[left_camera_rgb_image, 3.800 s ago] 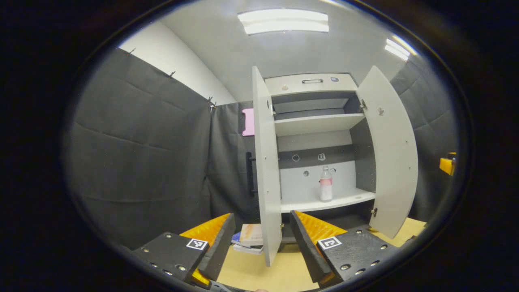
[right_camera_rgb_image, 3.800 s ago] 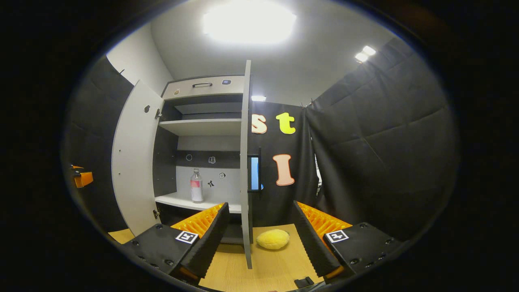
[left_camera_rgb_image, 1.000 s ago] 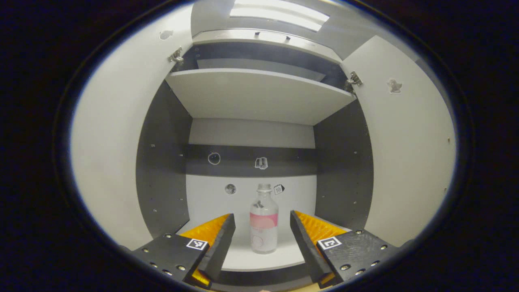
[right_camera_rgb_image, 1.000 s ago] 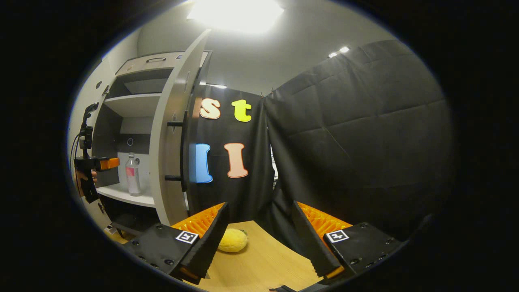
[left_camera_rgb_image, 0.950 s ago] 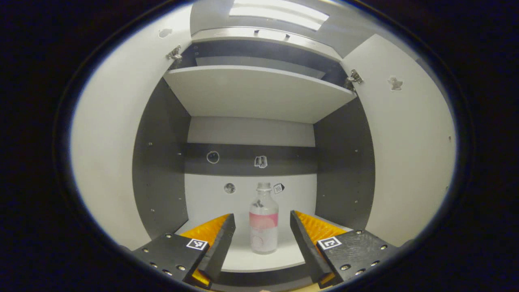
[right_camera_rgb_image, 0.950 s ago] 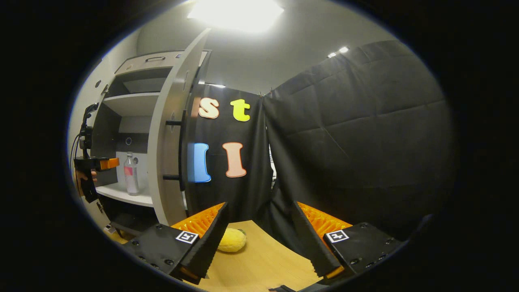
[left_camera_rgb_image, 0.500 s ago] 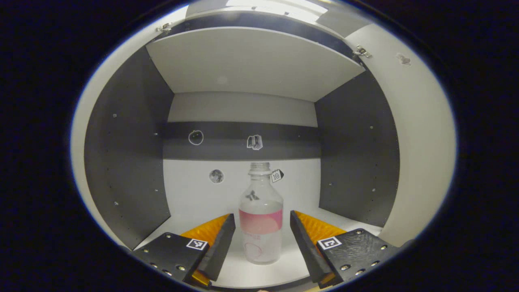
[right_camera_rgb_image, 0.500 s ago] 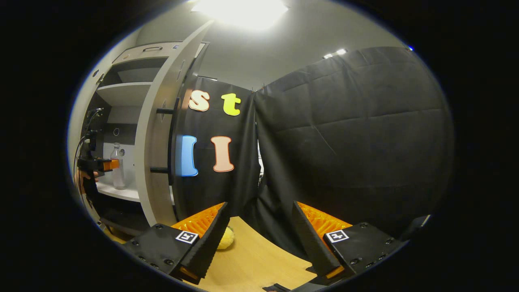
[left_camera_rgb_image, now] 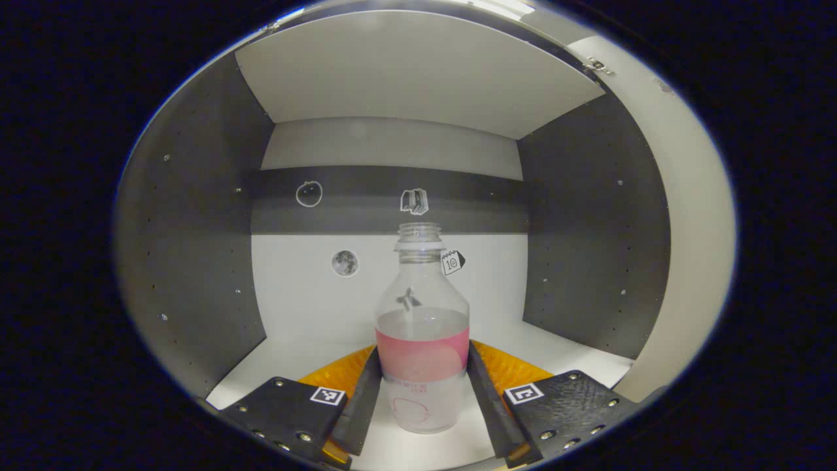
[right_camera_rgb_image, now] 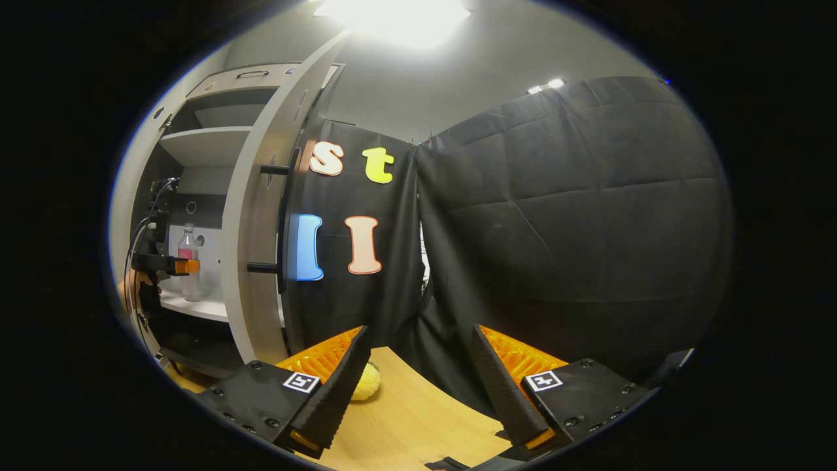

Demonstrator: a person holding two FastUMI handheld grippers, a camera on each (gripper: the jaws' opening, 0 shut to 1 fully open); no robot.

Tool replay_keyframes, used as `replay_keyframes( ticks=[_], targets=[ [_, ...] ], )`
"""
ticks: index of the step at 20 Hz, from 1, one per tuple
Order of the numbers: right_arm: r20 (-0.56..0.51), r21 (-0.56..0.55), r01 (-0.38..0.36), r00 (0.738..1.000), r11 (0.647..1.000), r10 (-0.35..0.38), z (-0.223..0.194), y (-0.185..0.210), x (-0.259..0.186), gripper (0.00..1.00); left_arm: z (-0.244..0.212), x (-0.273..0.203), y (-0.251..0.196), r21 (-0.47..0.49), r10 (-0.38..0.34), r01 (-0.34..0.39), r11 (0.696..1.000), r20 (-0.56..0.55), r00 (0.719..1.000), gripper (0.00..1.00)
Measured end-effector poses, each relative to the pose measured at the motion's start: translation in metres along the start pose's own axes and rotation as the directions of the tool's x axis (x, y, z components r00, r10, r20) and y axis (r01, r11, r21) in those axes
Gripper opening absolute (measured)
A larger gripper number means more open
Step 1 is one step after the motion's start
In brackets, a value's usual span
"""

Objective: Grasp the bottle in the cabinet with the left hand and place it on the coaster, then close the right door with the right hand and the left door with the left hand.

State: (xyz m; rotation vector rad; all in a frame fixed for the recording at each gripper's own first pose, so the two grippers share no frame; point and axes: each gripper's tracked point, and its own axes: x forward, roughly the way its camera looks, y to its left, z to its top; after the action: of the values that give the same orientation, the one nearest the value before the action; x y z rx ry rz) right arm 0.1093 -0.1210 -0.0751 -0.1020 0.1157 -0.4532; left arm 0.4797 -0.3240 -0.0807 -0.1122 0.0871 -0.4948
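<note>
A clear bottle (left_camera_rgb_image: 422,340) with a pink label and no cap stands upright on the white lower shelf (left_camera_rgb_image: 281,356) of the cabinet. My left gripper (left_camera_rgb_image: 423,348) has reached into the cabinet, and both fingers (left_camera_rgb_image: 361,405) press against the bottle's sides at the label. In the right gripper view the same bottle (right_camera_rgb_image: 188,261) shows far left, with the left gripper (right_camera_rgb_image: 167,265) and the hand (right_camera_rgb_image: 131,284) holding it in front. My right gripper (right_camera_rgb_image: 415,340) hangs open over the wooden table (right_camera_rgb_image: 418,425), holding nothing. The right door (right_camera_rgb_image: 255,216) stands open, its black handle (right_camera_rgb_image: 284,216) facing me.
A white upper shelf (left_camera_rgb_image: 418,72) roofs the compartment, with dark side walls (left_camera_rgb_image: 189,261) on both sides. A yellow soft object (right_camera_rgb_image: 364,381) lies on the table behind my right gripper's left finger. Black cloth (right_camera_rgb_image: 562,216) closes off the right side.
My left gripper has gone forward into the cabinet until the bottle sits between its fingers, which have closed slightly onto it. The right gripper has barely moved and stays open.
</note>
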Motion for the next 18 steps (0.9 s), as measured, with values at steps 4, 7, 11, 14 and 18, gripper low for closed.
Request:
replay_keyframes(
  ticks=[4,7,11,14,18],
  targets=[
    [0.000,0.016,-0.043,0.999,0.999,0.043,0.002,-0.001,-0.006,0.98,0.020,-0.040,-0.004,0.003,0.015,-0.015,1.000,0.065,0.998,0.73],
    [0.002,0.019,-0.079,0.997,0.997,0.079,0.004,-0.004,-0.012,0.98,0.030,-0.075,-0.007,0.024,0.033,-0.036,0.999,0.108,0.994,0.73],
    [0.012,0.026,-0.129,0.992,0.991,0.129,0.008,-0.011,-0.025,0.98,0.029,-0.116,-0.009,0.011,0.069,-0.071,0.997,0.118,0.991,0.73],
    [0.010,0.023,-0.158,0.987,0.987,0.158,0.008,-0.019,-0.035,0.98,0.025,-0.145,-0.011,0.000,0.089,-0.090,0.996,0.125,0.988,0.73],
    [0.004,0.031,-0.201,0.980,0.979,0.201,0.006,-0.025,-0.048,0.98,0.005,-0.182,-0.028,0.022,0.092,-0.095,0.995,0.115,0.989,0.73]
  ],
)
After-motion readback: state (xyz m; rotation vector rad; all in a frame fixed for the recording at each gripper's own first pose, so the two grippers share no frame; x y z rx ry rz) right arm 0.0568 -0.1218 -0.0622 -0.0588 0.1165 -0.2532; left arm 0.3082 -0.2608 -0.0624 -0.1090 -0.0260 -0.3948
